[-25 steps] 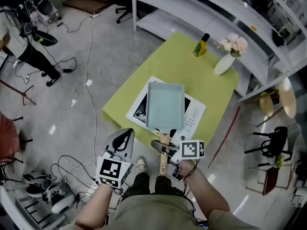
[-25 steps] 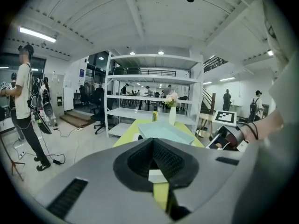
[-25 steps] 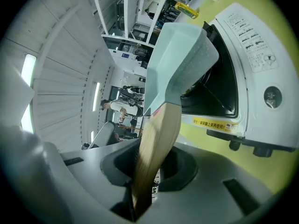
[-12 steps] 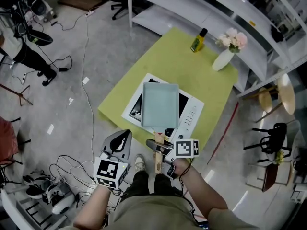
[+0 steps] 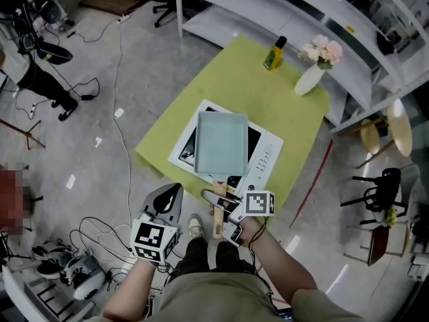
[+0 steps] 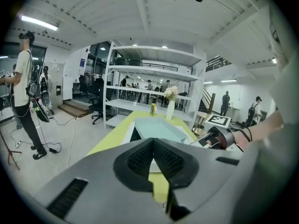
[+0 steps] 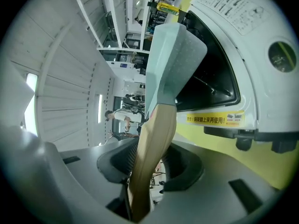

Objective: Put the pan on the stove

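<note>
A pale blue rectangular pan (image 5: 221,143) rests on the white stove (image 5: 269,158), over its black cooking plate. The pan's wooden handle (image 5: 217,218) sticks out past the table's near edge. My right gripper (image 5: 224,210) is around that handle and its jaws are opening. In the right gripper view the handle (image 7: 152,148) lies against one pad, with a gap showing at the other. My left gripper (image 5: 167,196) hangs off the table to the left, shut and empty, and points at the pan (image 6: 156,129).
The stove sits on a yellow-green table (image 5: 268,99). A yellow bottle (image 5: 271,54) and a white vase of flowers (image 5: 312,78) stand at its far edge. White shelving rises behind the table. Cables lie on the floor at left, where a person stands.
The pan and my right gripper stay almost where they were over the stove. The left gripper has not moved.
</note>
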Available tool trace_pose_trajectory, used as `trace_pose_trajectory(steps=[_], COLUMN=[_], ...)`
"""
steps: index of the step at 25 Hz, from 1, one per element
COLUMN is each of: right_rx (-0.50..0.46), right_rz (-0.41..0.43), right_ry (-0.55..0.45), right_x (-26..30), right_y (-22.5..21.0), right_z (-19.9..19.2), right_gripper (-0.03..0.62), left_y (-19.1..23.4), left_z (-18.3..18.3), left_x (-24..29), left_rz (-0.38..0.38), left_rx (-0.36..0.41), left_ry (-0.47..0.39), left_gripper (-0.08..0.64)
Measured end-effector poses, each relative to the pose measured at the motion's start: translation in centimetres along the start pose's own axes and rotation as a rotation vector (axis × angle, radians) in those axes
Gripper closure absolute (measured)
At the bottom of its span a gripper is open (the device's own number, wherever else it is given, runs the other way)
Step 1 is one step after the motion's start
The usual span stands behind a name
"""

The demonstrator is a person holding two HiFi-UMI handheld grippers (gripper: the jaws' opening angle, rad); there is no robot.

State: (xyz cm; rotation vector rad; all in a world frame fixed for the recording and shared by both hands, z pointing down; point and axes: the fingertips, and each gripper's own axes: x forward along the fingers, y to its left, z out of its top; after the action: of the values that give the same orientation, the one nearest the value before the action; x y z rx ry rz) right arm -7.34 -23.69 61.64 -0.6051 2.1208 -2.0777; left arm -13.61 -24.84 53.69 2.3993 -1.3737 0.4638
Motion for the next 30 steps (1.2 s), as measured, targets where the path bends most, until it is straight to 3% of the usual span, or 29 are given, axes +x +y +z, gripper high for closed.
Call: trace_pose_trajectory(steps=[3,7,10,15,18,21,23,30], right_rx=[-0.007,-0.046,-0.108,-0.299,-0.359,-0.468,-0.528,-0.64], right_rz=[-0.009,-0.055,-0.116,-0.264,-0.29,-0.325,-0.328,-0.24], right_ry=[-0.012,-0.029,-0.039,-0.065,-0.099,-0.154,-0.189,-0.315], right_x=[-0.4,-1.6,-3.2,-6.9,-9.0,-11.1,-12.2,-15.2], right_y=[-0.3,-0.7,-0.7,0.3,1.7,3.5,5.2,12.4], right_z=[0.1,0.4,0.7,2.0,3.2,4.4,5.1,6.6], right_gripper=[0.361,0.301,0.284,0.284,0.298,0.415,0.438,0.489], left_y=[-0.3,-0.5,-0.5,-0.5,-0.7,-1.3,-2.0,-3.0], left_z=[-0.2,-0.2,-0.1,1.2,2.2,3.6,5.1,9.8], left_x=[-0.1,-0.5,-0.8,-1.2,-1.6,-2.1,-2.5,-3.7], left_rz=[-0.001,0.004,0.012,0.025,0.03,0.041,0.035,0.038], left_rx=[-0.003,-0.001,-0.01,-0.006,-0.001,0.047,0.083,0.11], left_ry=[0.0,0.002,0.004,-0.012,-0.027,-0.041,-0.066,-0.151], left_gripper=[0.554,0.554,0.554,0.554,0.554,0.554,0.554,0.554])
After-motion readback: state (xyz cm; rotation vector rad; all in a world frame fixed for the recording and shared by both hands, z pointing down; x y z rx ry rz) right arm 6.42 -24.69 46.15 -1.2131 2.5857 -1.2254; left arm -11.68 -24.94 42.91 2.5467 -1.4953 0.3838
